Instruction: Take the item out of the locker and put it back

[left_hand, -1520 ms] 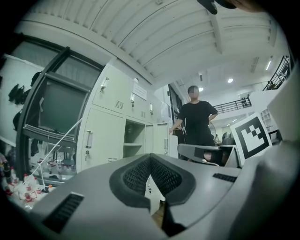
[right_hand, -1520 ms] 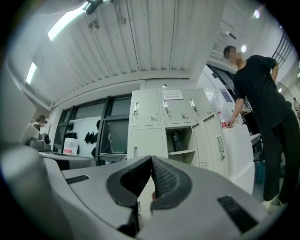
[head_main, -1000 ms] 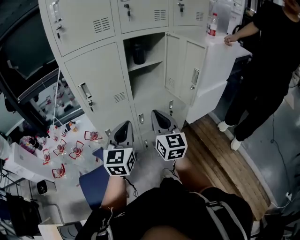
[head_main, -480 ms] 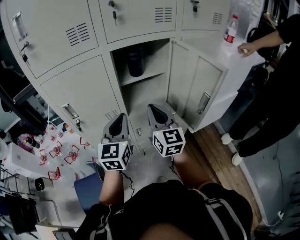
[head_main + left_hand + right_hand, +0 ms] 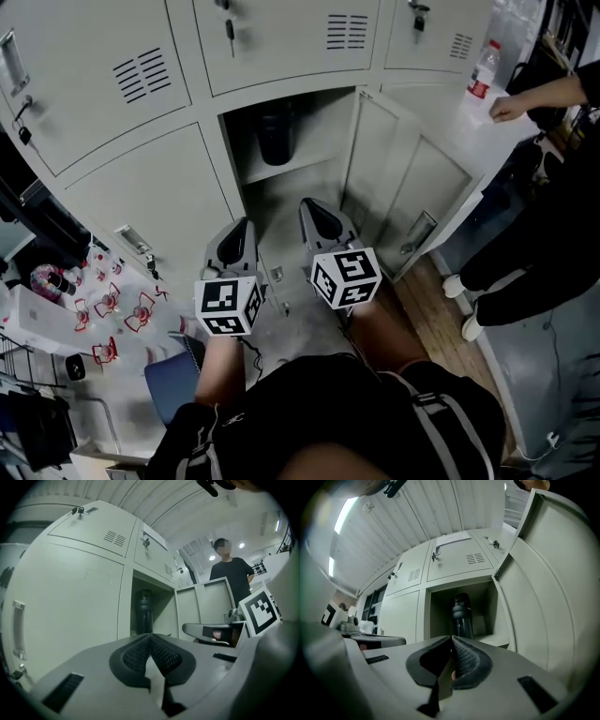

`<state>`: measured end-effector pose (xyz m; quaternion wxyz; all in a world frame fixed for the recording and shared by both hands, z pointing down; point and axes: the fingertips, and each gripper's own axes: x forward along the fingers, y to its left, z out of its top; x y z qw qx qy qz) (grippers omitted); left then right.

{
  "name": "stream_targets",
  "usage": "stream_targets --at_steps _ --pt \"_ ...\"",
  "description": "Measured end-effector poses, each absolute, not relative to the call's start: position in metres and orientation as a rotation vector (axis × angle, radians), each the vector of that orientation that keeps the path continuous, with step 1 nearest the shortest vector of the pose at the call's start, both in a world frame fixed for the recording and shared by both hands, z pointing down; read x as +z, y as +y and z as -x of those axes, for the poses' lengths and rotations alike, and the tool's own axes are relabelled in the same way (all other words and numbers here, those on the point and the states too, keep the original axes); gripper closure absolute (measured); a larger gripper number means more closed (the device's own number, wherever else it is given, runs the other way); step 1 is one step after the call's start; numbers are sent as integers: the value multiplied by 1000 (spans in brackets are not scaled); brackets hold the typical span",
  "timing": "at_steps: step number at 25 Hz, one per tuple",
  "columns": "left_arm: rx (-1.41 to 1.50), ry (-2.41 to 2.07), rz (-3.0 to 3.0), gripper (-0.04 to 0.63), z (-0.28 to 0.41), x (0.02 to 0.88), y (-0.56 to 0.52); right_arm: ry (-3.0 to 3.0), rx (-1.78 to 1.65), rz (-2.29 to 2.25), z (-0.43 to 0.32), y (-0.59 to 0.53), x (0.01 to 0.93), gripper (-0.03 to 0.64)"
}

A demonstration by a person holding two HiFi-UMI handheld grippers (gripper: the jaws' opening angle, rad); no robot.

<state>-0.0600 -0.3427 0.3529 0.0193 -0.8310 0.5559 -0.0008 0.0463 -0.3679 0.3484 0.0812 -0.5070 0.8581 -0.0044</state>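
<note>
The open locker compartment (image 5: 300, 187) has one thing in it: a dark cylindrical bottle (image 5: 461, 616) standing upright on the upper shelf, toward the back. The grey sheet-metal door (image 5: 403, 202) is swung out to the right. The left gripper (image 5: 150, 635) and right gripper (image 5: 452, 638) both have their textured black fingers pressed together on nothing, well short of the bottle. A clear red-label bottle (image 5: 483, 73) sits on the white counter (image 5: 459, 127), print too small to read.
</note>
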Motion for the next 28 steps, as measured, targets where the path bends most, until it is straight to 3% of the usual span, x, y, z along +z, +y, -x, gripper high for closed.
stream_targets --at_steps 5,6,7,8,12,20,28 --pt "-1 1713 2571 583 62 351 -357 2571 51 1556 -46 -389 342 600" --pt "-8 1710 2576 583 62 353 -360 2591 70 1543 -41 -393 342 535" --pt "-17 1708 2582 583 61 357 -362 2609 87 1524 -36 -395 341 402" --pt "-25 1705 2587 583 59 359 -363 2617 97 1510 -33 -398 339 329" --pt "-32 1699 2590 583 59 362 -370 2586 115 1506 -28 -416 324 190" --pt "-24 1731 2575 583 70 363 -376 2604 125 1499 -17 -461 301 143" --pt "-22 1771 2547 583 86 363 -378 2661 124 1562 0 -509 287 138"
